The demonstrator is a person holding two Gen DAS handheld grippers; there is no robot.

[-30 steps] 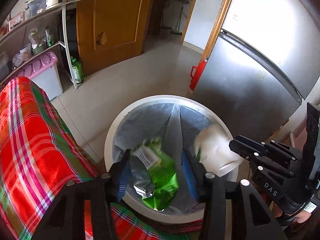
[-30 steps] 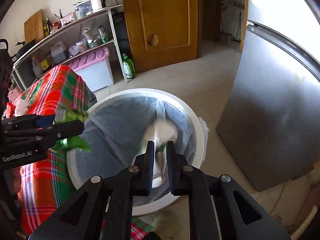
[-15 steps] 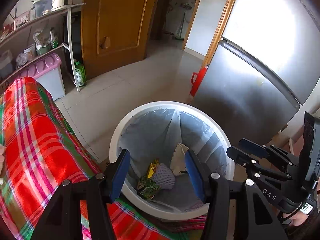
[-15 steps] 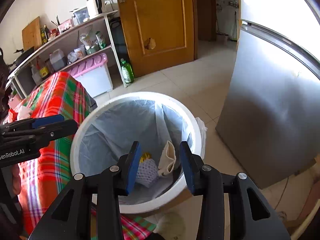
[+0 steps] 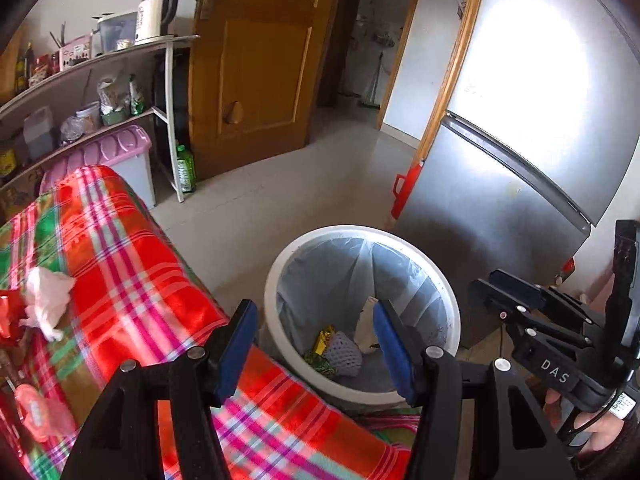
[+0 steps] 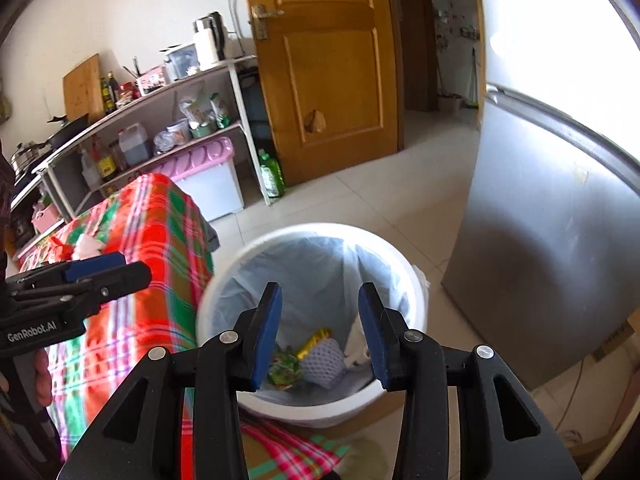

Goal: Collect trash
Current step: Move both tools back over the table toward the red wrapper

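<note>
A white trash bin [image 5: 280,264] [image 6: 224,280] with a blue-grey liner stands on the floor beside the plaid-covered table [image 5: 120,260]. At its bottom lie a green wrapper [image 5: 318,360] [image 6: 284,368], a white foam net [image 5: 344,354] [image 6: 324,362], a yellow wrapper [image 5: 326,336] and a white paper piece [image 5: 366,328] [image 6: 356,344]. My left gripper [image 5: 314,312] hovers above the bin's near rim, its jaws opening with nothing between them. My right gripper [image 6: 320,294] is open and empty over the bin. A crumpled white tissue [image 5: 48,300] and a red wrapper [image 5: 8,316] lie on the table.
A silver fridge [image 5: 500,200] stands right behind the bin. Further back are a wooden door [image 5: 256,72], a loaded shelf unit [image 5: 100,60], a purple-lidded box [image 5: 100,152] and a green bottle [image 5: 185,168]. A pink item [image 5: 36,412] lies on the table's near left.
The left gripper let go of the green wrapper and the right let go of the white paper piece; both fell into the bin. Both grippers opened and lifted away from the bin.
</note>
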